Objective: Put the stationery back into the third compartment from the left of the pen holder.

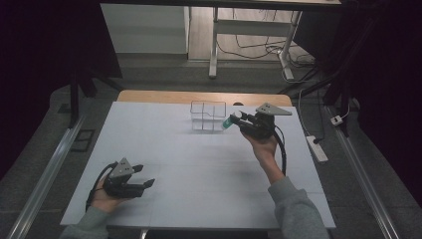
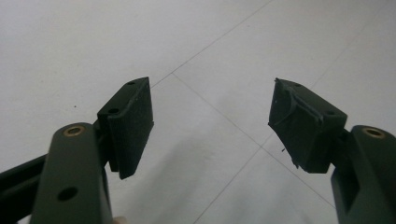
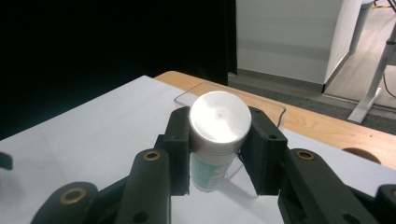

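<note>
I see one white table (image 1: pixel 199 164) spread across the high view, its wooden far edge showing beyond the white sheet. On it stands one clear box (image 1: pixel 208 116) with see-through walls, near the far edge and just left of my right hand. From the high view I cannot tell what divides its inside.

I count two grippers. My right gripper (image 1: pixel 238 118) is up near that box, tilted toward it, and its jaws are clamped on the one bottle (image 3: pixel 218 140): a small round container with a silvery-white cap and a green-and-white label. In the right gripper view the pads press against both sides just under the cap, and the bottle sits between them with the box's rim behind it. In the high view the bottle (image 1: pixel 229 121) is off the table, just beside the box's right wall.

My left gripper (image 1: pixel 144 177) rests low at the near left of the table, well apart from everything else. Its jaws stand wide with nothing between them, only bare tabletop below.
</note>
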